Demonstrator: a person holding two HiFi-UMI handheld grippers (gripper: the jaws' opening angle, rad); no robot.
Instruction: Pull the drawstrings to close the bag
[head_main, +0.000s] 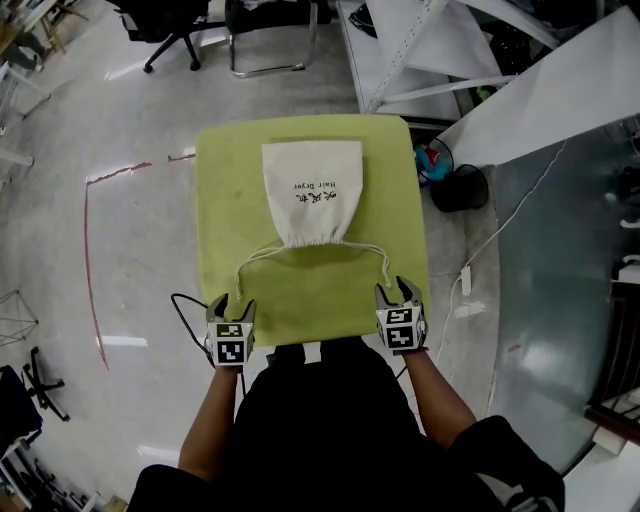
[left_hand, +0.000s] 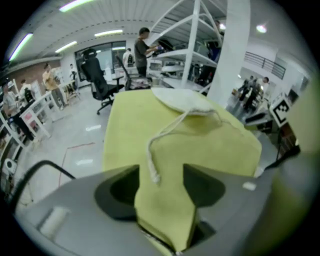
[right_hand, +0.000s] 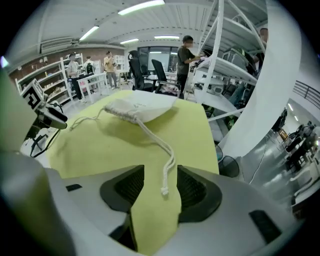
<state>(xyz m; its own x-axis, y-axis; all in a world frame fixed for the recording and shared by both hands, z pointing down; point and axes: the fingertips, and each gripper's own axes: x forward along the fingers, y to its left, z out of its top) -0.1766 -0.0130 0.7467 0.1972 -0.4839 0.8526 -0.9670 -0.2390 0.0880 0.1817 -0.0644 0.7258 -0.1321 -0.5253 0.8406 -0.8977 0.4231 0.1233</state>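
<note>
With the cotton drawstring bag (head_main: 312, 190) lying mouth-gathered on the green cloth (head_main: 330, 300), the left gripper (head_main: 234, 302) and right gripper (head_main: 394, 290) stand open around loose cord ends (right_hand: 164, 186), which may slip free if clamped too near the knots.

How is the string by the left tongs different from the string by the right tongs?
The left string bows out in a round curve; the right string runs flatter, then bends sharply down. The left string's end lies near one side of the left tongs; the right string's end sits about midway in the right tongs. Both are white cords from the gathered neck of the bag, lying loose on the green mat, unpinched.
</note>
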